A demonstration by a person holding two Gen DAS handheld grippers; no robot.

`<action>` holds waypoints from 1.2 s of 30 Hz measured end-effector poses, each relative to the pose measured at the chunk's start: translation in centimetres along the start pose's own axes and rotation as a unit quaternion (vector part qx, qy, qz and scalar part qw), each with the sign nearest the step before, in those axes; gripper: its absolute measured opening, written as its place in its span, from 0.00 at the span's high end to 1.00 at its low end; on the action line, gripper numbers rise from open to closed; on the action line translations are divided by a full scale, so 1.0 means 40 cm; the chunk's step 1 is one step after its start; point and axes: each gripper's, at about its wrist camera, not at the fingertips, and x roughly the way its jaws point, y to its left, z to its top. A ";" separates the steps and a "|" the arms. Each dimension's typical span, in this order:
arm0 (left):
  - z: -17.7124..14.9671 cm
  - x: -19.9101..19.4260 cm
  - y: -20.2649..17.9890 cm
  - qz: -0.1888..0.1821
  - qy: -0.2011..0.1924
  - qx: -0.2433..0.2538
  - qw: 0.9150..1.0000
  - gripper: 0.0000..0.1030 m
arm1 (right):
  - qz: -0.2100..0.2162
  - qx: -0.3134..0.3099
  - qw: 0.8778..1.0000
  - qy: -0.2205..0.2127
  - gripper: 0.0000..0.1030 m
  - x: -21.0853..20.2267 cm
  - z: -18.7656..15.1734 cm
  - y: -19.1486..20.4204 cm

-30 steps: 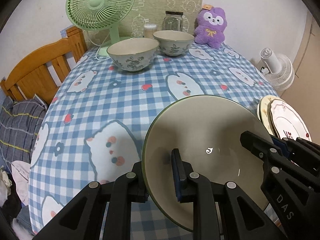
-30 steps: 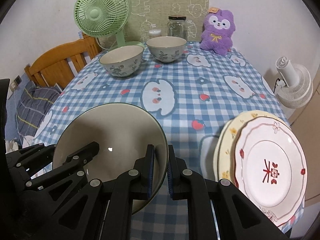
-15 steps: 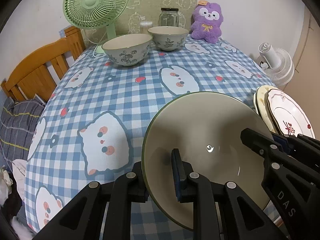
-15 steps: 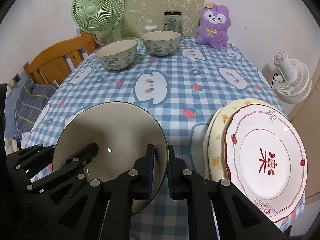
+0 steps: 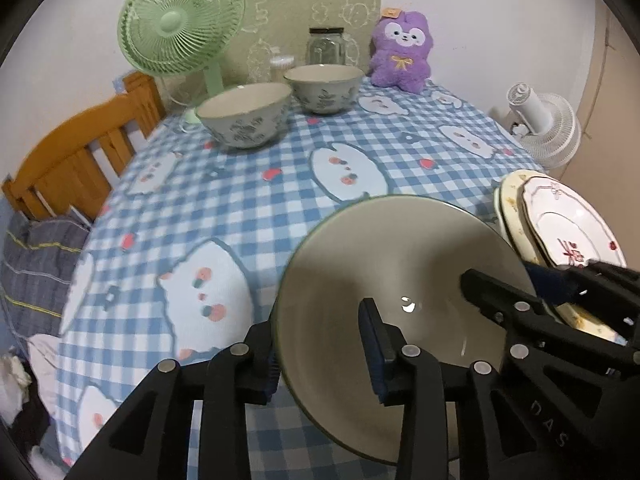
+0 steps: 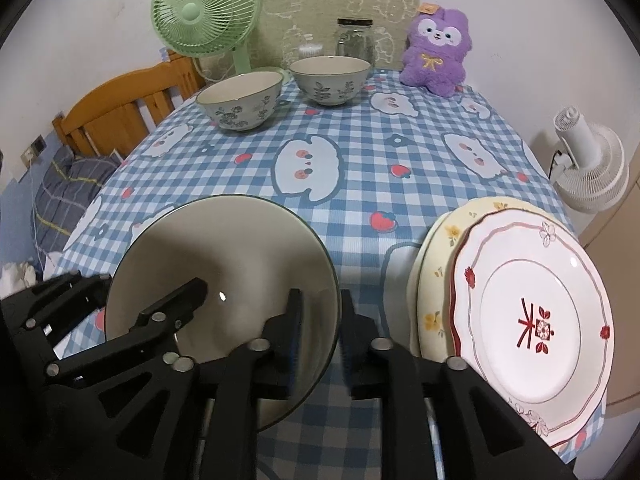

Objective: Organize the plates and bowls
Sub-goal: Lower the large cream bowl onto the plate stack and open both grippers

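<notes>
A large beige bowl with a dark green rim [image 5: 400,264] [image 6: 224,248] is held above the near part of the table. My left gripper [image 5: 320,344] is shut on its left rim. My right gripper [image 6: 320,328] is shut on its right rim and also shows in the left wrist view [image 5: 532,292]. Two floral bowls [image 5: 244,120] [image 5: 324,88] stand at the far side, also in the right wrist view [image 6: 240,106] [image 6: 330,80]. A red-patterned white plate [image 6: 528,320] lies on a yellow plate [image 6: 436,272] at the near right table edge.
The table has a blue checked cloth [image 6: 344,168]. A green fan [image 6: 204,8], a glass jar [image 6: 355,38] and a purple plush toy [image 6: 436,52] stand at the back. A wooden headboard [image 5: 80,156] is left; a white fan [image 6: 588,164] is right, off the table.
Both grippers have drawn the large bowl back toward the near edge, so the far bowls look smaller and the plates come more into view.
</notes>
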 end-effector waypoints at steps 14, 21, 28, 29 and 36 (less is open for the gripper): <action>0.059 -0.063 0.039 0.007 -0.023 -0.026 0.999 0.36 | -0.003 0.031 0.998 -0.047 0.27 -0.082 0.050 -0.057; 0.106 -0.103 0.047 0.013 -0.044 -0.027 0.999 0.27 | 0.006 0.033 0.997 -0.070 0.26 -0.130 0.100 -0.068; 0.156 -0.135 0.070 0.018 -0.061 -0.032 0.997 0.22 | 0.014 0.035 0.996 -0.084 0.26 -0.160 0.153 -0.068; 0.162 -0.137 0.073 0.017 -0.062 -0.032 0.997 0.22 | 0.014 0.034 0.995 -0.087 0.26 -0.163 0.158 -0.067; 0.205 -0.158 0.093 0.015 -0.072 -0.026 0.997 0.16 | 0.002 0.032 0.994 -0.108 0.26 -0.189 0.207 -0.059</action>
